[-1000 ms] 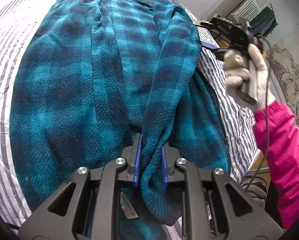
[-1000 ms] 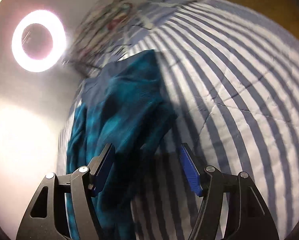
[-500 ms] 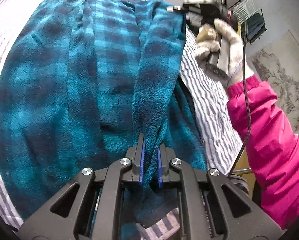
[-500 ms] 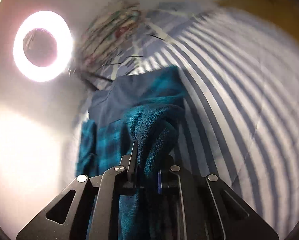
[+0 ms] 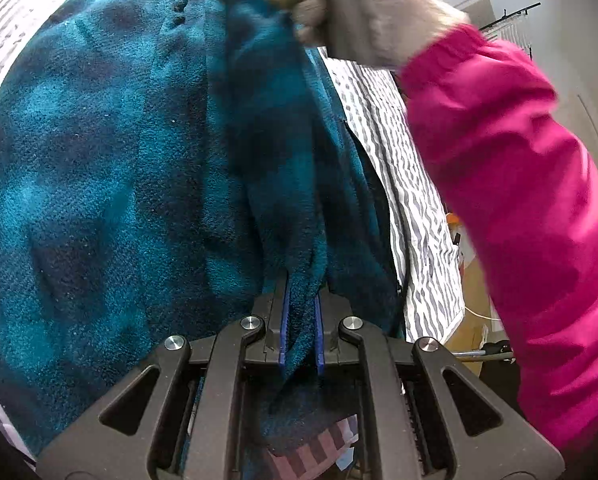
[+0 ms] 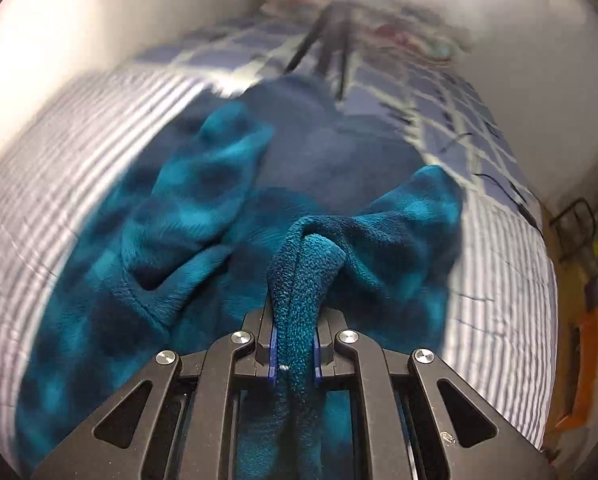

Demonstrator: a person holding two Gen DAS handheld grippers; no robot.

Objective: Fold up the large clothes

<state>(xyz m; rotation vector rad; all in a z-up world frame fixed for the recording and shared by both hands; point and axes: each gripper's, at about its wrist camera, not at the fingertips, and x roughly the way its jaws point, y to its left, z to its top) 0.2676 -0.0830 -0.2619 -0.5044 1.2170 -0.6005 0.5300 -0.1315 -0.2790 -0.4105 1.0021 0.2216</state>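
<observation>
A large teal and dark blue checked fleece garment point(image 5: 99, 168) lies spread on a striped bed. My left gripper point(image 5: 301, 312) is shut on a raised fold of it, the fleece pinched between the blue pads. In the right wrist view the same fleece garment point(image 6: 187, 216) fills the middle, and my right gripper point(image 6: 295, 340) is shut on a bunched fold of it. The left wrist view shows a gloved hand point(image 5: 363, 4) in a pink sleeve point(image 5: 511, 184) lifting the far end of that same fold; the right gripper itself is hidden behind the hand there.
The grey and white striped bedding point(image 5: 399, 152) shows right of the garment, point(image 6: 59, 168) on both sides in the right wrist view. A blue checked pillow or cover point(image 6: 451, 112) lies at the bed's far end. A dark tripod point(image 6: 331, 40) stands there. The bed edge and floor clutter point(image 6: 587, 280) are at right.
My right gripper shut on the garment's far edge and swept across over the bed toward the left, carrying the fold. The left gripper tightened on its fold and stayed in place.
</observation>
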